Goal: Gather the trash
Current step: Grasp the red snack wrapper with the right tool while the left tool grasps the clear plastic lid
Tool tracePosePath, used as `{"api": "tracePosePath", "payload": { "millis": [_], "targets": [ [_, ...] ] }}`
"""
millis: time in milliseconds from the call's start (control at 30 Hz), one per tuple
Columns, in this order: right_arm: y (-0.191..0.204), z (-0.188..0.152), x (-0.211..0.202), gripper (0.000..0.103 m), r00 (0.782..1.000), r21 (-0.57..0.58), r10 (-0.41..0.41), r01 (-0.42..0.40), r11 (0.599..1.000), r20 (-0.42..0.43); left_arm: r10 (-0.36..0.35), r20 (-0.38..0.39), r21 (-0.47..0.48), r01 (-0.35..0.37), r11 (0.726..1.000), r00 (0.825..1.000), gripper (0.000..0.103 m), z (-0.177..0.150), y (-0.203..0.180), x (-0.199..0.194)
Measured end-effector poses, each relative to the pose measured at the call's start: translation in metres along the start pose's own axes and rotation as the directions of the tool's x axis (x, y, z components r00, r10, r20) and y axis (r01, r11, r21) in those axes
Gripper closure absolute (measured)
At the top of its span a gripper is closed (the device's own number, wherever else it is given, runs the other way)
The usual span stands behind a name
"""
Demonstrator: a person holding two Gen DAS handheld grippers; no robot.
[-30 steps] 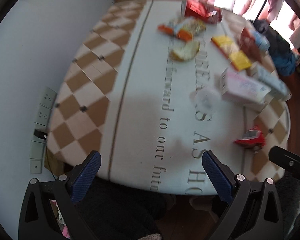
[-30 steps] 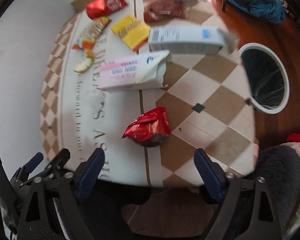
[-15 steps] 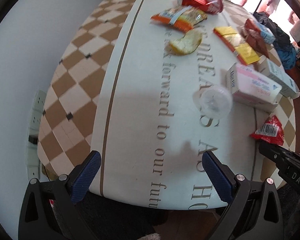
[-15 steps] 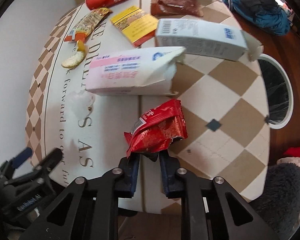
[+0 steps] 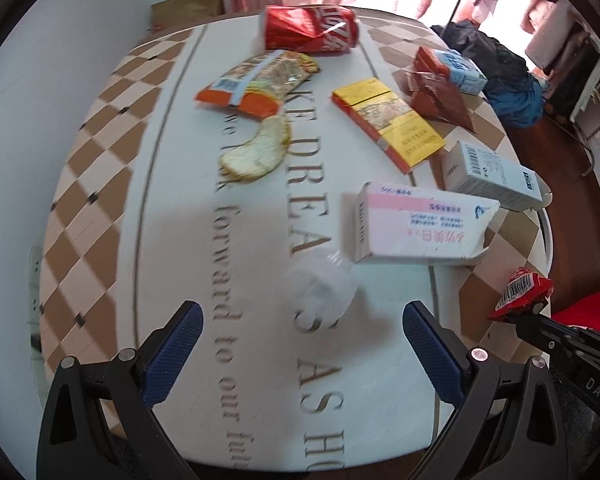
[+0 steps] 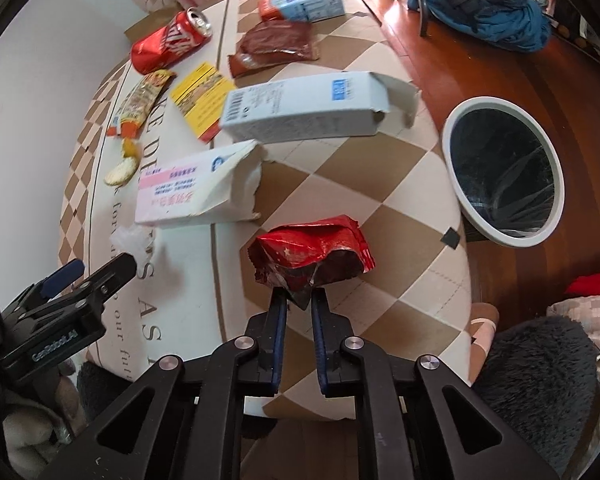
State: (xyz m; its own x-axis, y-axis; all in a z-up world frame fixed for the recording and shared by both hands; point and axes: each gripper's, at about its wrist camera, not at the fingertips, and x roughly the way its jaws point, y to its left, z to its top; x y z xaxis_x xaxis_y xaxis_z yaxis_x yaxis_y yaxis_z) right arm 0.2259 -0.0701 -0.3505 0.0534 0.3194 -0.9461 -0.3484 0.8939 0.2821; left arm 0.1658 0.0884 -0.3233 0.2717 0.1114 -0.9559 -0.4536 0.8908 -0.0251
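The right tongs (image 6: 299,300) pinch the lower edge of a crumpled red wrapper (image 6: 312,252), their 2 blue-padded fingers (image 6: 278,320) pressed close on the foil, holding it over the checkered part of the surface (image 6: 380,184) near its front edge. In the left wrist view the same wrapper (image 5: 520,294) shows at the far right, caught at the tip of the black tongs. The left tongs (image 5: 304,332) are spread wide and hold nothing, hovering above the cream middle strip of the surface (image 5: 172,208) with its printed lettering; a clear plastic cup (image 5: 322,284), blurred, lies on its side between and just ahead of the fingertips. Just beyond the cup lies a pink-and-white carton (image 5: 416,228) with a torn open end, and behind it a blue-and-white carton (image 5: 492,176), also open at 1 end. Farther back lie a yellow flat box (image 5: 388,124), a piece of peel (image 5: 256,152), an orange snack packet (image 5: 256,84), a dented red soda can (image 5: 308,34) on its side, a dark red pouch (image 5: 440,100) and a small blue drink box (image 5: 460,70). On the wooden floor to the right of the surface stands a white-rimmed bin (image 6: 504,172) with a dark liner, its mouth open. A heap of blue and dark clothing (image 6: 488,4) lies farther off on the floor.
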Motion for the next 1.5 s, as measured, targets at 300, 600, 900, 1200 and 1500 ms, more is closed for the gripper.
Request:
{"api": "tracePosePath", "payload": {
  "millis": [300,600,900,1200,1500],
  "targets": [
    [0.003,0.001,0.001,0.094,1.000,-0.014,-0.015,0.016,1.000,0.010,0.039,0.002,0.048,-0.039,0.998,0.999,0.074,0.007,-0.004,0.016],
    [0.018,-0.007,-0.018,0.097,0.999,-0.075,-0.013,0.016,0.997,0.050,0.069,0.043,0.030,-0.070,0.997,0.997,0.095,-0.015,0.001,-0.008],
    [0.022,-0.011,-0.035,0.097,0.997,-0.068,0.033,-0.028,0.997,0.071,0.035,0.115,-0.078,-0.026,0.997,0.993,0.095,-0.031,0.037,-0.056],
    [0.011,0.001,-0.025,0.057,0.991,0.064,0.128,-0.131,0.989,0.050,-0.074,0.140,-0.156,0.096,0.983,0.987,0.093,-0.025,0.074,-0.060],
    [0.011,0.017,-0.001,0.042,0.994,0.083,0.105,-0.107,0.991,0.023,-0.128,0.145,-0.238,0.160,0.958,0.981,0.013,-0.024,0.106,-0.057]
  ]
}}
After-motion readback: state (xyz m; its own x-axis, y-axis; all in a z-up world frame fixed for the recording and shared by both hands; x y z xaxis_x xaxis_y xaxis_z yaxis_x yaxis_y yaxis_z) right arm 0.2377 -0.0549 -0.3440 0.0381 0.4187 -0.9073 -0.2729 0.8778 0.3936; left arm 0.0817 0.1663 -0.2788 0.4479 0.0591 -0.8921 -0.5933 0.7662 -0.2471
